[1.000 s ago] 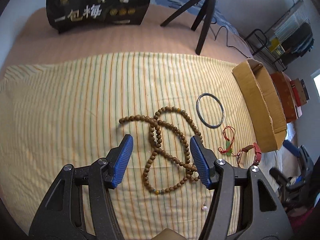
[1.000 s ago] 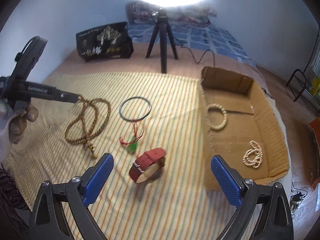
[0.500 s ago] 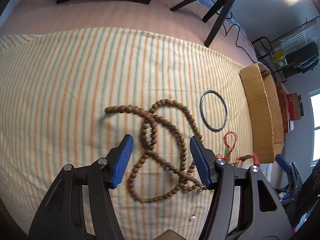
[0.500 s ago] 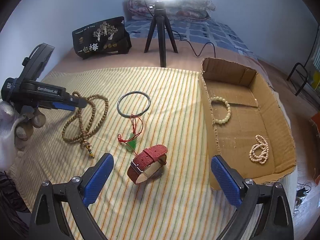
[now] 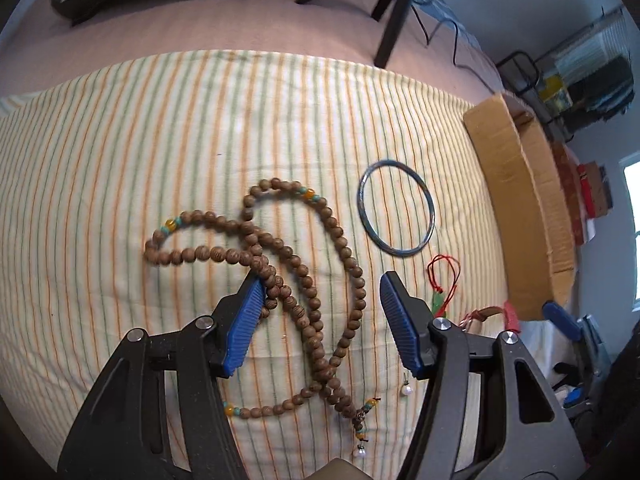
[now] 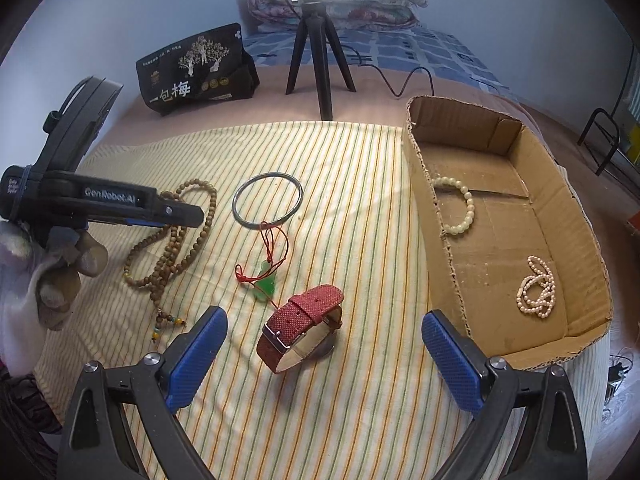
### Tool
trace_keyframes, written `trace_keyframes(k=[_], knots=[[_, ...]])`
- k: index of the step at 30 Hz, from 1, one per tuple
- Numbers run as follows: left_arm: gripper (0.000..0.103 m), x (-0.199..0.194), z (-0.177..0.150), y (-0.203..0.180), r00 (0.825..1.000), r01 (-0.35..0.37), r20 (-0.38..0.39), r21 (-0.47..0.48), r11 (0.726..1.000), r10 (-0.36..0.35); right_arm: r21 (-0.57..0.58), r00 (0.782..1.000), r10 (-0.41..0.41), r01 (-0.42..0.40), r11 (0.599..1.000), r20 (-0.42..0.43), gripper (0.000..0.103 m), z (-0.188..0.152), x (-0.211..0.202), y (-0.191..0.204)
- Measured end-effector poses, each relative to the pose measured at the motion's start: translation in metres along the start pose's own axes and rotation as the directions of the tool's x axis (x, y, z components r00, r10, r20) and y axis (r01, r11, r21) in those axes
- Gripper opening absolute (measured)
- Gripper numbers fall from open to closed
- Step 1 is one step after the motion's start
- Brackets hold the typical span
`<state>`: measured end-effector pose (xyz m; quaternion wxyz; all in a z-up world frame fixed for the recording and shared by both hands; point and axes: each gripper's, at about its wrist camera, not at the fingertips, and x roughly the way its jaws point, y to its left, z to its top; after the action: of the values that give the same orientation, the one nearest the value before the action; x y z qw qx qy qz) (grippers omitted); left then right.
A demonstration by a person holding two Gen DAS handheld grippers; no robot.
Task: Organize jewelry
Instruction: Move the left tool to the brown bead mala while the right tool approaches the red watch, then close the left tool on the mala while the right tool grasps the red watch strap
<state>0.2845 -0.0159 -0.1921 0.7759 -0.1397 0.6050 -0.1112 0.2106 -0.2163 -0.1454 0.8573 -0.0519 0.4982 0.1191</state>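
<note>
Straddling the wooden bead necklace [image 5: 304, 280] on the striped cloth [image 5: 120, 160], left gripper [image 5: 322, 320] spread wide, one pad touching the bunched strands. Lying mostly between the fingers [image 5: 244, 320], long axis running ahead. Right gripper [image 6: 324, 356] wide too, hovering by the red watch [image 6: 300, 328], farther off

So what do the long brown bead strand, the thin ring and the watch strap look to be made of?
Bead strand: likely wood, matte brown with visible grain, plus a few amber and turquoise accent beads.
Thin ring: dark and glossy, possibly metal or stone; unclear.
Watch strap: woven red fabric texture with a shiny metal buckle.
</note>
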Motion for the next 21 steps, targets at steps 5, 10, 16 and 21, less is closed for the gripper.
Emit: trace_keyframes(k=[5, 10, 16, 21], knots=[[0.061, 0.009, -0.004, -0.014, 0.995, -0.097, 0.006, 0.054, 0.994, 0.097, 0.000, 1.000, -0.023, 0.023, 1.000, -0.016, 0.099, 0.001, 0.008, 0.003], [0.061, 0.015, -0.006, -0.022, 0.983, -0.183, 0.031, 0.086, 0.979, 0.181, -0.005, 0.999, -0.033, 0.033, 0.999, -0.024, 0.099, 0.002, 0.014, 0.004], [0.057, 0.018, -0.009, -0.026, 0.975, -0.221, 0.048, 0.105, 0.970, 0.217, -0.005, 0.998, -0.036, 0.036, 0.999, -0.044, 0.099, 0.003, 0.023, 0.007], [0.033, 0.015, -0.011, -0.017, 0.975, -0.219, 0.051, 0.079, 0.973, 0.215, 0.002, 0.997, -0.050, 0.050, 0.999, -0.063, 0.092, 0.004, 0.028, 0.004]])
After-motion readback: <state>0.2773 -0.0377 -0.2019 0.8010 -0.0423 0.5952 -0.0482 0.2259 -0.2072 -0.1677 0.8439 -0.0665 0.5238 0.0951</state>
